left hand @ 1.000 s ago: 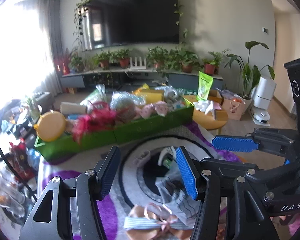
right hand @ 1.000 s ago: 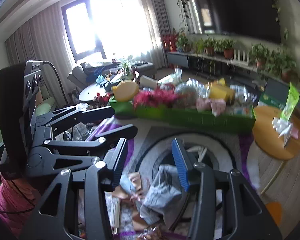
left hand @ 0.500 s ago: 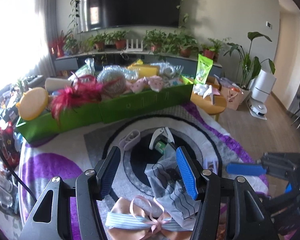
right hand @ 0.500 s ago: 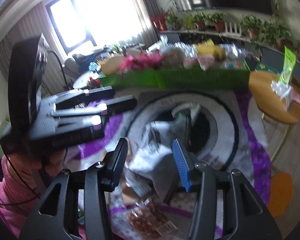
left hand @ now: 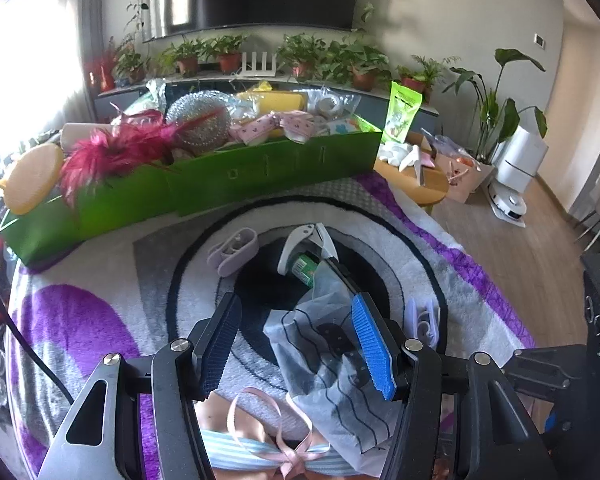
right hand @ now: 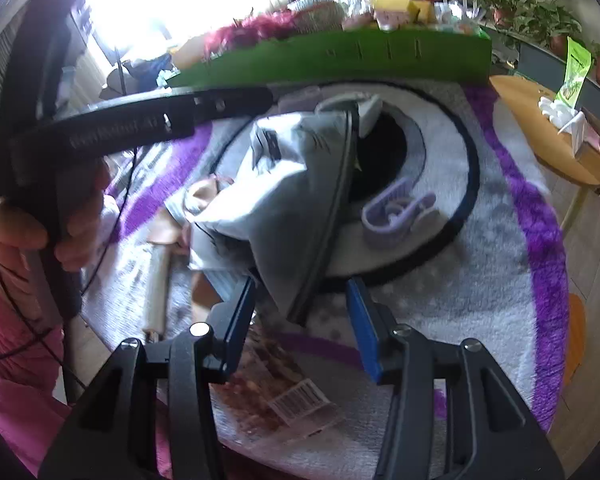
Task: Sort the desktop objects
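Green trays [left hand: 260, 168]: seen nearer the top of the left wrist view than a second before, as both grippers have been lowered toward the rug; already heaped with sorted goods.
Left gripper [left hand: 296, 344]: jaws held spread, unchanged; nothing is pinched. The striped translucent pouch [left hand: 332, 360] is now framed between them, with its edge against the blue right pad, where more bare rug was framed earlier.
Ribbon bow [left hand: 268, 444]: lies just below the left jaws, partly under the pouch.
Lilac clip [left hand: 232, 250]: untouched on the rug, beside the white-handled tool [left hand: 300, 240].
Right gripper [right hand: 300, 320]: jaws half spread and empty; brought down close over the pouch's dark-edged corner [right hand: 316, 280].
Meaning: a pickup of the pouch is judged imminent; no loose item has yet been lifted.
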Action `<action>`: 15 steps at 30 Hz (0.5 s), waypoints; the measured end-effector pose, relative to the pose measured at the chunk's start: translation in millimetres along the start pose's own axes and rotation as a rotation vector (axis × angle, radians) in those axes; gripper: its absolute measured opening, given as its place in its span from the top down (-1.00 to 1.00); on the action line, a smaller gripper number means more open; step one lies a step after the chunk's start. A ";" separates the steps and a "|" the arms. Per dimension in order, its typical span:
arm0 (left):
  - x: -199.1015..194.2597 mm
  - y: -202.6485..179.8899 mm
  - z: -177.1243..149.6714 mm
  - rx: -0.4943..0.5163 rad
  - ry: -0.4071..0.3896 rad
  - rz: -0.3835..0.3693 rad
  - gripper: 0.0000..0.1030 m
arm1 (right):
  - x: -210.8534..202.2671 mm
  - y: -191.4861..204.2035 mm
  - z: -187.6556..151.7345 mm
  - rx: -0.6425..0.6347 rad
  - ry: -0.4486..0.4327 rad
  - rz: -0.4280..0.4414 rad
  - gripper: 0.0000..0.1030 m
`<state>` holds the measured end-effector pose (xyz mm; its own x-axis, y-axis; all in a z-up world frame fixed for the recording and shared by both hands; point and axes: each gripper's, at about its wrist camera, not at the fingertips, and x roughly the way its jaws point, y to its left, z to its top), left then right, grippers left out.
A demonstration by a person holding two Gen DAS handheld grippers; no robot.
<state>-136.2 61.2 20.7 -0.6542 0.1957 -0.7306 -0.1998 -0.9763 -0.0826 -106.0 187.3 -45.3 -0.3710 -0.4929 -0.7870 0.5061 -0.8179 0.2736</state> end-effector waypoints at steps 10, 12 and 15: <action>12.6 -4.0 -3.9 0.004 0.034 -0.011 -0.14 | -2.8 -32.2 -2.2 0.076 -0.051 -0.134 0.11; 16.4 -5.4 -6.6 0.006 0.051 -0.017 -0.14 | -4.8 -45.0 0.5 0.119 -0.072 -0.172 0.11; 22.4 -6.7 -12.6 0.004 0.076 -0.033 -0.14 | -6.6 -69.0 5.6 0.226 -0.104 -0.191 0.11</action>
<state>-140.3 71.0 -3.7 -0.5899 0.2203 -0.7768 -0.2234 -0.9690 -0.1052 -142.8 245.2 -55.9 -0.5263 -0.3417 -0.7786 0.2375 -0.9383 0.2513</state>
